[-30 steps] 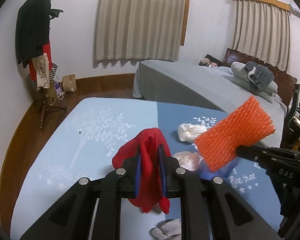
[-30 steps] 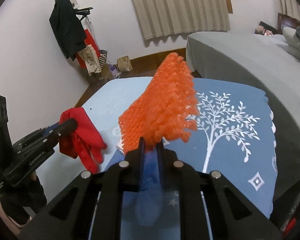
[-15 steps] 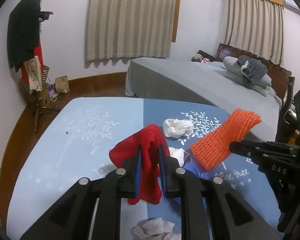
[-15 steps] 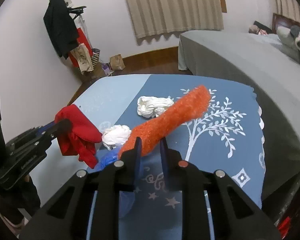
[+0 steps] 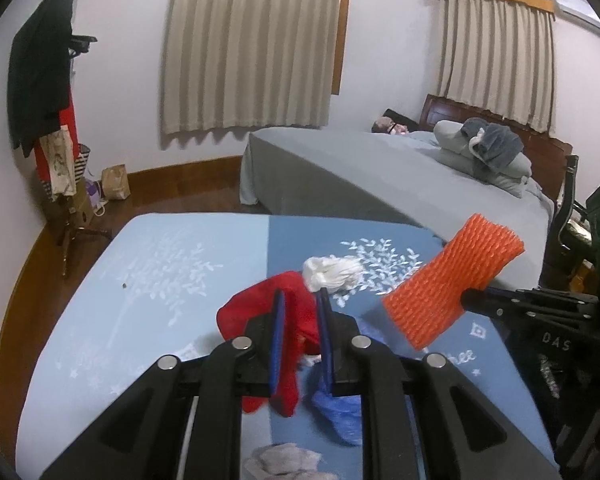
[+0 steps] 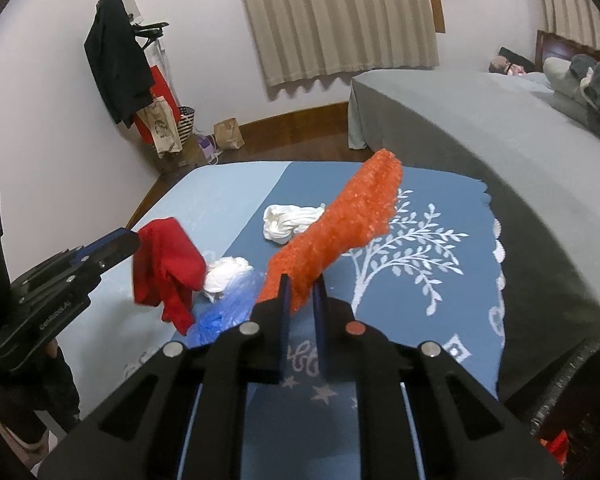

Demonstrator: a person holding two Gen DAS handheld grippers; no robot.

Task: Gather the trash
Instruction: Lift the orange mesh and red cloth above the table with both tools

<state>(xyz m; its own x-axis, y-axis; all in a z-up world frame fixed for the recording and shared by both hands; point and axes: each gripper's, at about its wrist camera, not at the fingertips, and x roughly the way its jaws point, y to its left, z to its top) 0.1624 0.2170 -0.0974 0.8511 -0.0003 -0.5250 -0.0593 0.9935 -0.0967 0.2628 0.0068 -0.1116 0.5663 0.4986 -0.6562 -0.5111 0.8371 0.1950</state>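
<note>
Blue tree-print tablecloth (image 6: 440, 280); grey bed (image 5: 360, 176) beyond; curtains (image 5: 252, 44).

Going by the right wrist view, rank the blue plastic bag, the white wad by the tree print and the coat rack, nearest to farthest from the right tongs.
1. Blue plastic bag, just left of the right tongs.
2. White wad, ahead on the cloth.
3. Coat rack, far left wall.

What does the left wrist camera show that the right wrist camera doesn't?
Only the left wrist view shows a grey crumpled wad at the table's near edge and a second curtain. Only the right wrist view shows the white wad beside the blue bag. Both show the red cloth, orange foam net and the farther white wad.
</note>
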